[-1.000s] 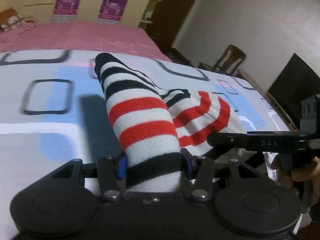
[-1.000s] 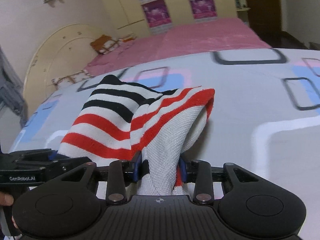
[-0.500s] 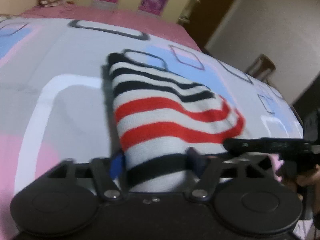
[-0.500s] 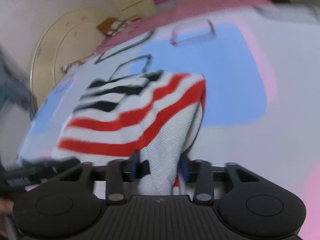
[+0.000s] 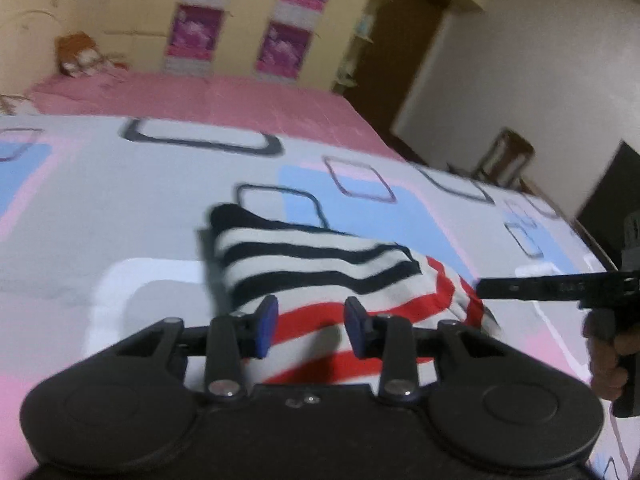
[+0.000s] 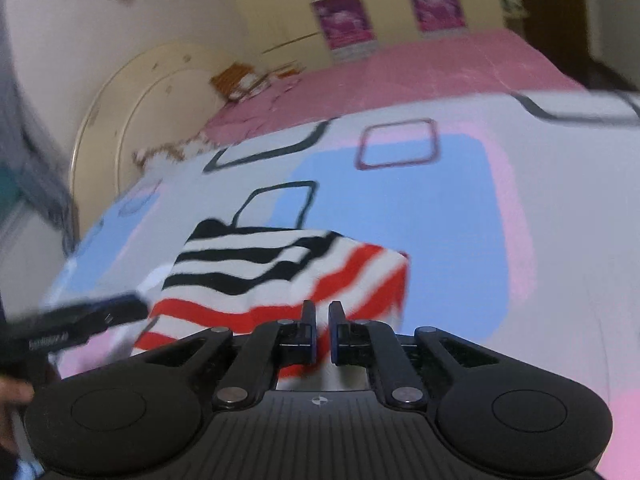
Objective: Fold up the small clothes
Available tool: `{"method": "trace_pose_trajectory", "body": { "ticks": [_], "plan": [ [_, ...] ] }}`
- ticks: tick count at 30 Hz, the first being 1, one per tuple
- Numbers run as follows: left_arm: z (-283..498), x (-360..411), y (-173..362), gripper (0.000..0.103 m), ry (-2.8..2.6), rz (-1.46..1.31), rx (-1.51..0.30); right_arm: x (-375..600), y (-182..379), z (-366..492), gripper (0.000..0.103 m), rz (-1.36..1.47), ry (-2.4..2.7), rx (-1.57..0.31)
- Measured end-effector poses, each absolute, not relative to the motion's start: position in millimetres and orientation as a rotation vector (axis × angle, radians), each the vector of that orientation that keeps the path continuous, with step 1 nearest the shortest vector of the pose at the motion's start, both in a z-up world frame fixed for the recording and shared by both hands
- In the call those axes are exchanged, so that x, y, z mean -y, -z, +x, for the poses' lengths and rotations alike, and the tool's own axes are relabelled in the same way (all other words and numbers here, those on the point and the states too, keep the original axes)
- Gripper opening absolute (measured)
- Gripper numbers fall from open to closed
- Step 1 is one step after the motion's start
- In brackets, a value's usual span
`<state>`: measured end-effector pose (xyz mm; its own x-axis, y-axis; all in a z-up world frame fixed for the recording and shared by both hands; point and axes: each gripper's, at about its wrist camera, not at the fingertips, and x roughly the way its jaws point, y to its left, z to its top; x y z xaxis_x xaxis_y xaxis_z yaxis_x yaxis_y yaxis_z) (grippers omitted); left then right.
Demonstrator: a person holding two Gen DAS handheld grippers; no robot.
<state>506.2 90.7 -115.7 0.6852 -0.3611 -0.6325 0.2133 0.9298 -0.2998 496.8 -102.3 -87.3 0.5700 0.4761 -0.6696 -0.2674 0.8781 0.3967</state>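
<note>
A small striped garment (image 5: 320,272), white with black and red bands, lies folded flat on the patterned bed cover (image 5: 120,200). My left gripper (image 5: 310,328) is open and empty, its blue pads just above the near red stripes. My right gripper (image 6: 322,334) has its jaws nearly together with nothing between them, just in front of the garment's (image 6: 280,276) near right edge. Each gripper shows at the side of the other's view: the right one (image 5: 552,288) and the left one (image 6: 80,320).
The bed cover (image 6: 480,220) is white with blue, pink and dark square outlines. A pink sheet (image 5: 200,96) covers the far end by the headboard (image 6: 132,112). A wooden chair (image 5: 508,156) and a dark screen (image 5: 608,184) stand off the bed's right side.
Both grippers have let go of the garment. It now lies flat on the cover instead of hanging lifted. The left jaws have opened and the right jaws have closed empty; both pulled back.
</note>
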Motion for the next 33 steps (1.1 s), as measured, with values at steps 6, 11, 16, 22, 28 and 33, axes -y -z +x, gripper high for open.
{"method": "trace_pose_trajectory", "body": {
  "ticks": [6, 11, 16, 22, 28, 33],
  "plan": [
    [519.6, -83.1, 139.2, 0.03, 0.358, -0.198, -0.809, 90.5, 125.3, 510.5, 0.005, 0.093, -0.332, -0.946],
    [496.2, -88.1, 121.0, 0.027, 0.371, -0.194, -0.759, 94.7, 104.4, 496.4, 0.006, 0.146, -0.33, -0.902],
    [443.6, -79.4, 106.5, 0.026, 0.396, -0.174, -0.739, 98.2, 77.8, 444.9, 0.006, 0.121, -0.414, -0.852],
    [425.4, -65.1, 125.6, 0.025, 0.308, -0.104, -0.749, 83.7, 111.4, 424.2, 0.005, 0.031, -0.419, -0.912],
    [419.9, -59.8, 119.5, 0.024, 0.264, -0.083, -0.744, 77.6, 107.5, 427.4, 0.006, -0.024, -0.431, -0.911],
    [381.9, -57.4, 97.7, 0.02, 0.23, -0.065, -0.737, 94.4, 76.9, 394.2, 0.006, -0.004, -0.47, -0.851]
  ]
}}
